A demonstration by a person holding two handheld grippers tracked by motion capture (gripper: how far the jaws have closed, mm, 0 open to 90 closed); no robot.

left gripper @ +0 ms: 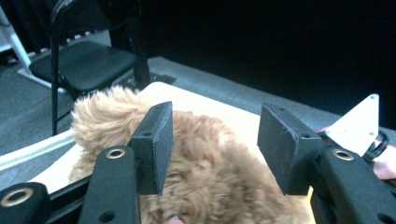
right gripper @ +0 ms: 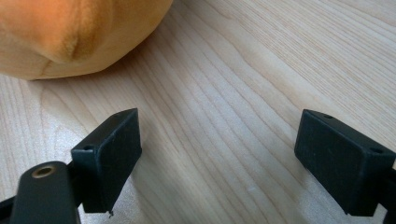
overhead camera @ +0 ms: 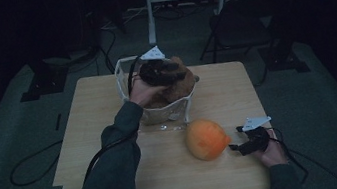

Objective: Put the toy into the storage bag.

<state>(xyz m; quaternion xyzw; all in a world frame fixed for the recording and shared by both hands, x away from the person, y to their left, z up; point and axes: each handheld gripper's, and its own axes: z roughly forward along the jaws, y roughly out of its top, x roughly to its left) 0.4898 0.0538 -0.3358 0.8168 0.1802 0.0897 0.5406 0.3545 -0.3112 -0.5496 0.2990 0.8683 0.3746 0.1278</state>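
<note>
Fluffy tan-brown plush toy [overhead camera: 174, 81] is sitting inside a pale fabric basket [overhead camera: 169, 110] with soft, slumping walls, which is standing at the far middle of the light wooden table [overhead camera: 111, 133]. The plush is rising above the basket's rim, and nothing else can be made out inside it.

The left gripper [overhead camera: 157, 71] is hovering right over the plush. In the left gripper view its two black jaws are standing partly apart, with the tan fur [left gripper: 210, 177] lying between and just beyond them; the pads [left gripper: 161, 140] are not pressing on the fur, and whether they are brushing it cannot be told.

A round, soft orange plush ball [overhead camera: 207, 139] is lying on the bare table in front of the basket, apart from it. The right gripper [overhead camera: 235, 147] is resting low beside the ball, near but not touching. In the right gripper view its jaws are spread wide over bare wood grain, with the orange ball [right gripper: 79, 32] at the upper left.

No brand, label or readable writing is showing on the basket, the toys or the grippers.
</note>
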